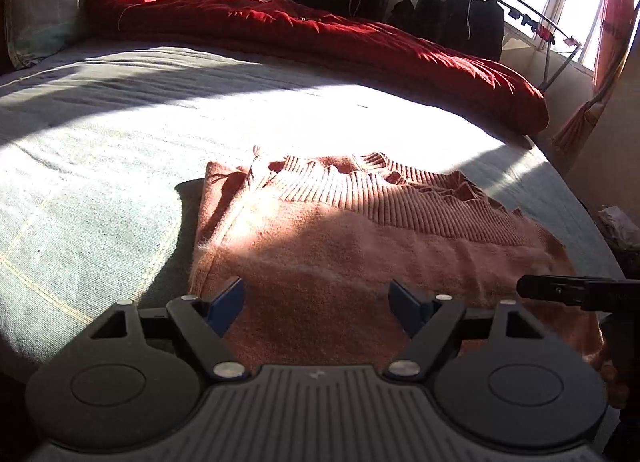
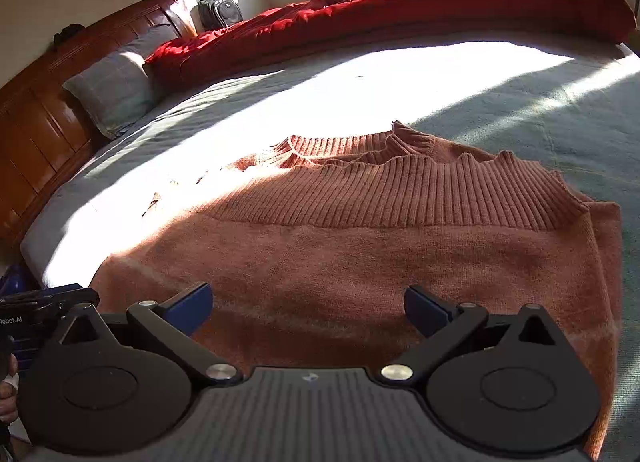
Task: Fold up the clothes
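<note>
A rust-coloured knitted sweater lies flat on the grey-green bedsheet, near the bed's near edge, so both tools can reach it without stretching across the mattress. In the right wrist view its ribbed band runs across toward 12 o'clock, lying over a second ribbed edge and what looks like the collar behind it; that suggests the body is doubled over on itself, so the garment sits at least partly folded, though how many folds remain I cannot tell. The left gripper hovers low over the near part of the knit with its blue pads spread wide and nothing between them; the right gripper does likewise, jaws apart and empty. The two sit side by side, the right tool showing at 3 o'clock in the left view, probably to work one edge together. The red duvet is bunched along the far side at 12 o'clock, leaving the sunlit middle free as a working surface.
</note>
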The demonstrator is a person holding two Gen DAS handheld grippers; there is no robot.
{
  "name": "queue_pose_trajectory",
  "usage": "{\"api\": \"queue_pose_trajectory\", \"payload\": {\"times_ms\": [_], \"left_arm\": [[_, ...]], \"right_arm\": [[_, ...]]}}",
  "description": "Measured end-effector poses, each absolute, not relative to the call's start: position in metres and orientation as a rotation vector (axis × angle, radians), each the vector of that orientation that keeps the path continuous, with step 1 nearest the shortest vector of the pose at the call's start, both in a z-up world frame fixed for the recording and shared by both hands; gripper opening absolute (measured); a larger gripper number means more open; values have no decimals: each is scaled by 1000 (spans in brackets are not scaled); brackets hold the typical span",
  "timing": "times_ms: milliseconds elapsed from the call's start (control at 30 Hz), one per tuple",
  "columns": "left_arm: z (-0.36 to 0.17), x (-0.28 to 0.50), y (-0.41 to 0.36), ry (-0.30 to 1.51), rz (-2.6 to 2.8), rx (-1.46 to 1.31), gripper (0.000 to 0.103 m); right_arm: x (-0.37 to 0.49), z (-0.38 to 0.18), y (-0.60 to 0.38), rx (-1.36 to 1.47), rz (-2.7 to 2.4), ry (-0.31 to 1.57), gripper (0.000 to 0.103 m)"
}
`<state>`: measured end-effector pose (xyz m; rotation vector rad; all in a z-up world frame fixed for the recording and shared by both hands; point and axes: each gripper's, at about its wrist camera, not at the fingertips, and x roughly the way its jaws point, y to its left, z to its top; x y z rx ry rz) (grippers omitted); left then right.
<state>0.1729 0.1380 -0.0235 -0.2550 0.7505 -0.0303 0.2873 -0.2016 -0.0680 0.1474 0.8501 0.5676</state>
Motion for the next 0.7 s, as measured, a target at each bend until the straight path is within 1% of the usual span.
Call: {"api": "queue_pose_trajectory", "payload": {"times_ms": [133,333,500,633,700], "left_arm": [[-24,206,125,754,-73,-252,80],[-65,231,132,838,-57,-329,80],[-64,224,130,813,-58,-326,82],[-61,227,122,832,-50,-278,83],[-60,229,118,841,-46,-253,83]], "right_arm": [[288,-73,-203,142,569,862,103],[288,-76,-201,130,561,861,103],[282,-66,-204,115,478,801,103],[279,-63,-200,5,343,741,103],[280,-66,-200,-24,314,742,103]]}}
